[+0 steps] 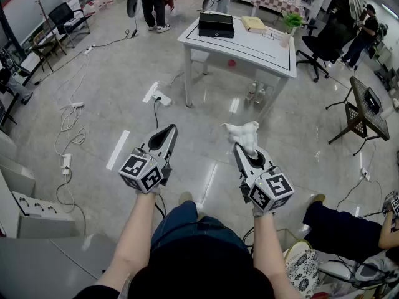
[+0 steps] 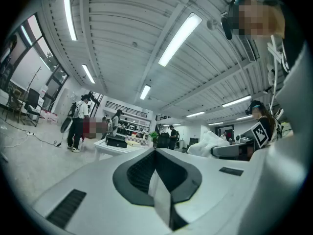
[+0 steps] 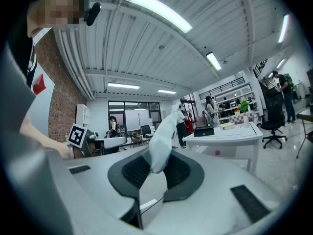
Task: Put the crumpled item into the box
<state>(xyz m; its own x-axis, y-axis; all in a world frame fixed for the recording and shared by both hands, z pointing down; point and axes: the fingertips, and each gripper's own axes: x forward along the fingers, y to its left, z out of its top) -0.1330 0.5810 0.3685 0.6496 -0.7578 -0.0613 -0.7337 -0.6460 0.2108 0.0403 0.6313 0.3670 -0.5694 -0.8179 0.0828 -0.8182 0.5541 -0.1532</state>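
Because the right tongs (image 1: 243,148) are clamped only on the lower edge of the white crumpled wad of soft paper or cloth (image 1: 243,133), with most of it standing free above and beyond the tips, the hold looks shallow. A jolt or a slight easing of the squeeze could let the wad slide out onto the glossy grey floor (image 1: 206,167) below. The left tongs (image 1: 167,131), level beside them and a little apart, are closed with nothing between the pads, so they give no backup if it slips. Loose white cables (image 1: 68,126) trail over the floor off to the left of the left tongs and could catch a foot on the way forward. Well ahead of both tongs stands the white rectangular tabletop (image 1: 262,48), with the flat black rectangular box (image 1: 216,25) at its far left. Whether the box is open I cannot tell. If shut, dropping the wad would only leave it on the lid.
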